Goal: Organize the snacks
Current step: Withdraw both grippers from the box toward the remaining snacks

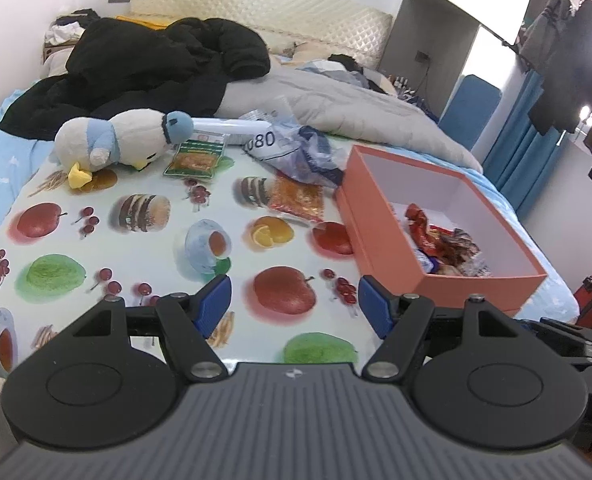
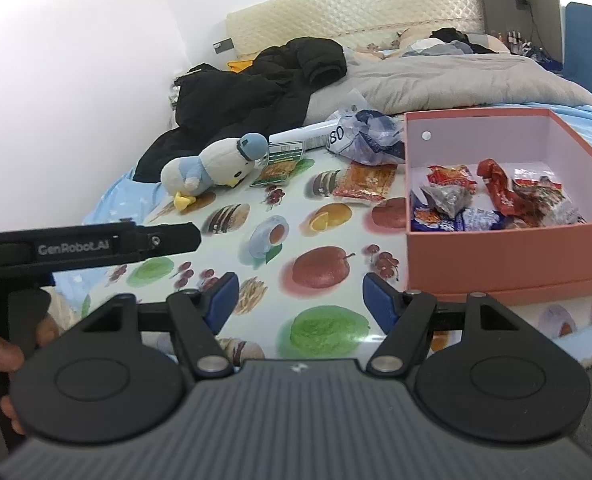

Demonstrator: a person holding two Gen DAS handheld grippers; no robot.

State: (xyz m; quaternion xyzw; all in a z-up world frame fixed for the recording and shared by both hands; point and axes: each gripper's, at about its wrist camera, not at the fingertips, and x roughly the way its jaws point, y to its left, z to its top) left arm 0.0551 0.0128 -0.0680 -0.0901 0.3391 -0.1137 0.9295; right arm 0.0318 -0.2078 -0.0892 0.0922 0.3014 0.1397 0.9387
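Fruit-print mat point(image 1: 144, 248) on bed | I hold both claws wide, empty | orange snack packet point(image 1: 296, 198) ahead of left gripper point(image 1: 294, 306), nearer than right gripper point(image 2: 300, 300), lying lengthwise away

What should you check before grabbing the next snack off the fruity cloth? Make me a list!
1. Left gripper open and empty: ok.
2. Right gripper open and empty: ok.
3. Orange box open, with room left inside: ok.
4. Red snack packet lying loose on the cloth beside the box, nothing on top of it: ok.
5. Green snack packet free to lift: not ok, the plush penguin's head is right against its top edge.
6. More snacks hidden under the crumpled plastic bag: cannot tell.
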